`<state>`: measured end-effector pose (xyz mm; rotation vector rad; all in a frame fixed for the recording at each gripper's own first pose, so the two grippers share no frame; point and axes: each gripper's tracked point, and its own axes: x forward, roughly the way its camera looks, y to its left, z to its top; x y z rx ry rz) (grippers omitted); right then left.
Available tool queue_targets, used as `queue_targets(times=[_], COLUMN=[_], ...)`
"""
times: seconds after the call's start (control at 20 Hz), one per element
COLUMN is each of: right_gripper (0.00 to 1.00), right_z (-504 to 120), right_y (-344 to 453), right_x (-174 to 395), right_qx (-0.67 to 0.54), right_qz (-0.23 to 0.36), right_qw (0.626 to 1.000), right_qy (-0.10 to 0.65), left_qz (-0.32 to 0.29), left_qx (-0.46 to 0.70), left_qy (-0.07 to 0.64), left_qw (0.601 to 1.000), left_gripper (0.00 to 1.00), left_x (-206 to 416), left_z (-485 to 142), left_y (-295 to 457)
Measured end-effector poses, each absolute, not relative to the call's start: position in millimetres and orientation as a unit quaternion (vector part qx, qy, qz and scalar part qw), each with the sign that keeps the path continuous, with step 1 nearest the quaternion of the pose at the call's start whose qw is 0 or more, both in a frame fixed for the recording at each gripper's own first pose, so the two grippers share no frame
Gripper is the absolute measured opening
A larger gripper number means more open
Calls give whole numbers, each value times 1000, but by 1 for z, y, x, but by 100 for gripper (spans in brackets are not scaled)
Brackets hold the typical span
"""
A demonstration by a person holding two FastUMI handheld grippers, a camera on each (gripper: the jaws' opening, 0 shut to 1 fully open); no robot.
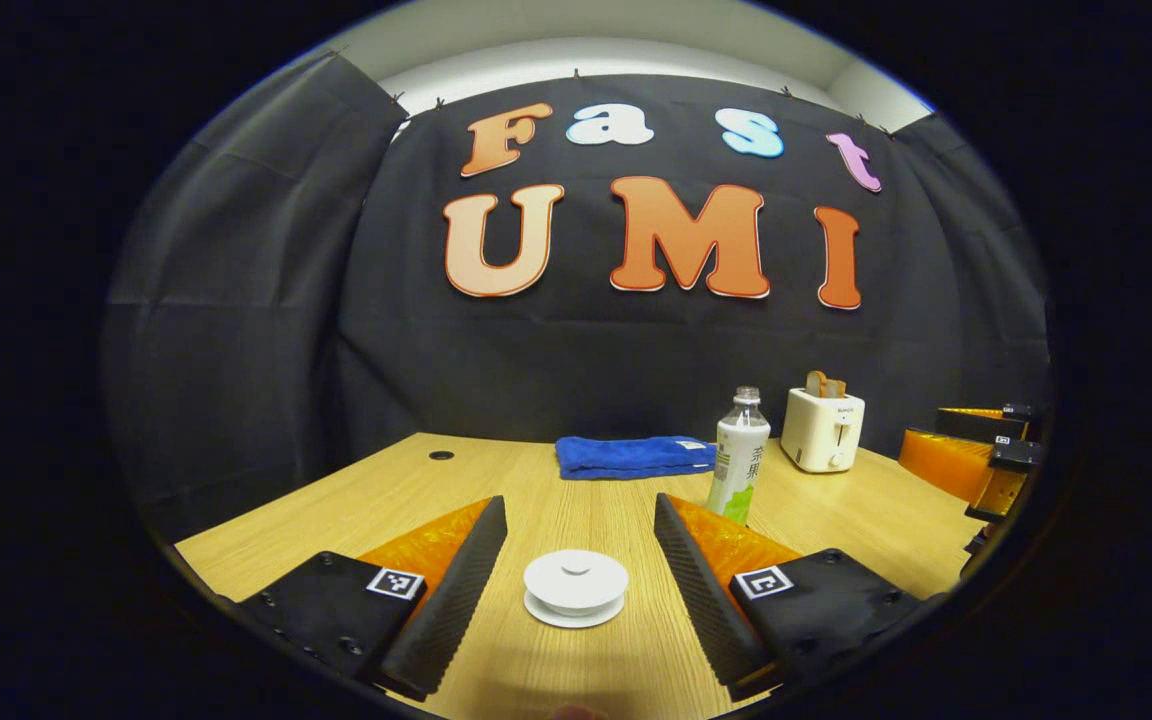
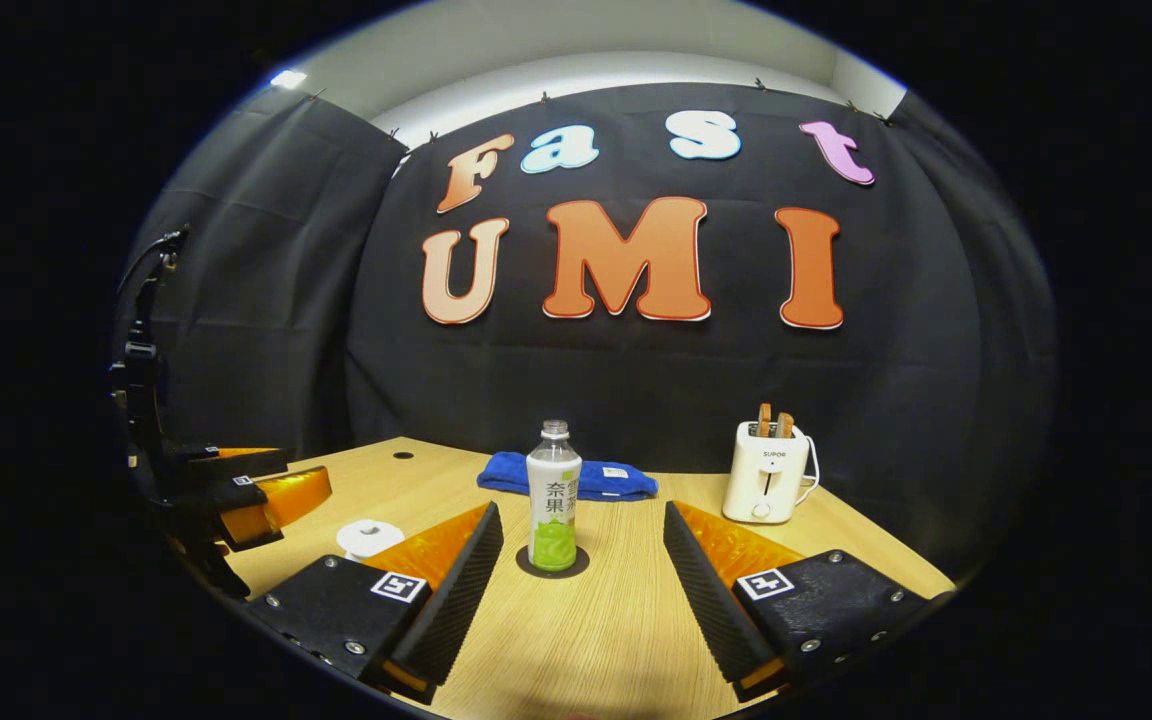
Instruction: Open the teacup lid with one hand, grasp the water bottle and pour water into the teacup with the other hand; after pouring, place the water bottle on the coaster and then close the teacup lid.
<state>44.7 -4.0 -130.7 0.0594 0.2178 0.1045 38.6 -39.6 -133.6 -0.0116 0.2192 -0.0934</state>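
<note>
On table (image 2: 626,620), qty by kind:
- Water bottle (image 2: 553,497): 1
- Coaster (image 2: 552,563): 1
- Teacup w/ lid (image 1: 576,586): 1
- Toaster (image 2: 766,470): 1, w/ 2 bread slices (image 2: 774,424) in slots
- Blue towel (image 1: 633,456), folded: 1
- Grippers: 2, left gripper (image 1: 579,530) & right gripper (image 2: 582,535)

Staged recording booth, not real home: black cloth wall (image 2: 636,380) clipped around wooden counter (image 2: 616,620), household props toaster (image 2: 766,470), folded blue towel (image 2: 576,478).
</note>
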Motion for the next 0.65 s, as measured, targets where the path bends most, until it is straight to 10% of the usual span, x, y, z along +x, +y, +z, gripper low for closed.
queue_targets(times=[0.65], right_gripper=[97], right_z=[-102], right_y=[-7], right_x=[34], right_qx=[18], right_qz=[36], right_qw=[996], right_qy=[80], left_qz=[-36], left_qx=[-39], left_qy=[31], left_qw=[998], left_gripper=[95], left_x=[17], left_z=[-60], left_y=[-28])
